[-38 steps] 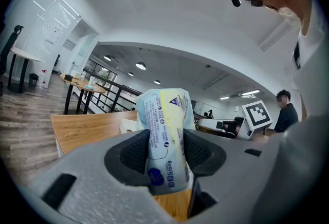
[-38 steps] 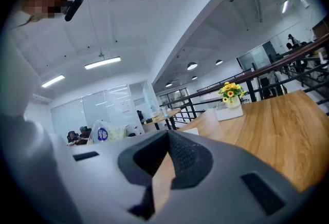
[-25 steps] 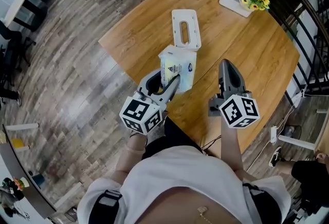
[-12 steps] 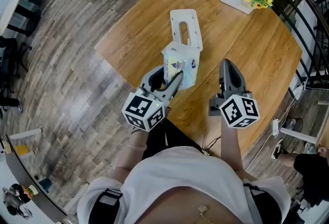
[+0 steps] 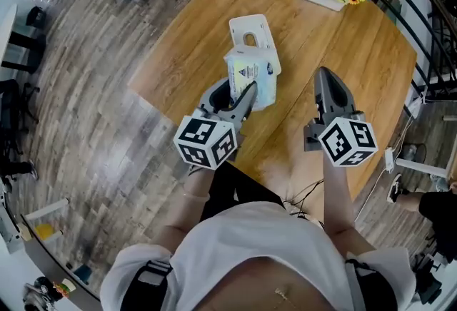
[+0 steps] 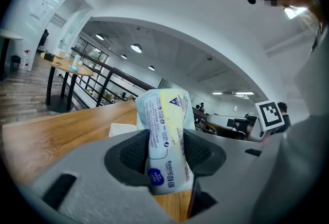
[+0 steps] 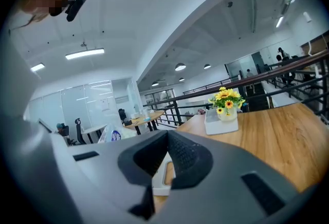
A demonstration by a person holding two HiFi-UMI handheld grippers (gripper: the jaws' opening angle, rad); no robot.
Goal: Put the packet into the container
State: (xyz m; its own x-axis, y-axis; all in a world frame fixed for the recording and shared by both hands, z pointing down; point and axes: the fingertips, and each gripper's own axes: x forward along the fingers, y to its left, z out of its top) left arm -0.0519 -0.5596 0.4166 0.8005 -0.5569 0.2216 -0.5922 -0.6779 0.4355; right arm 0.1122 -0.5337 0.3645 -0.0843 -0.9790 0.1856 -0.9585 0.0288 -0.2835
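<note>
I'm gripping the packet [image 6: 163, 130] in the left gripper [image 6: 165, 148]. The pads are pressing on both of its flat sides, so the jaws are standing partway apart around it. It's standing on end, long axis pointing up out of the jaws.

In the head view the packet [image 5: 253, 75] is hanging over the table [image 5: 343, 38], looking clear of the wood and covering the near end of the container [image 5: 250, 26]. The container is lying at 12 o'clock from the left gripper [image 5: 241, 97], just beyond the packet, with its long axis running roughly 11-to-5.

The right gripper [image 5: 330, 83] is sitting at 3 o'clock from the packet, well apart from it. Its jaws are closed together on nothing [image 7: 167, 153].

The left hand is nearer. I'm judging the next move to be a short push toward 12, laying the packet along that 11-to-5 line.
</note>
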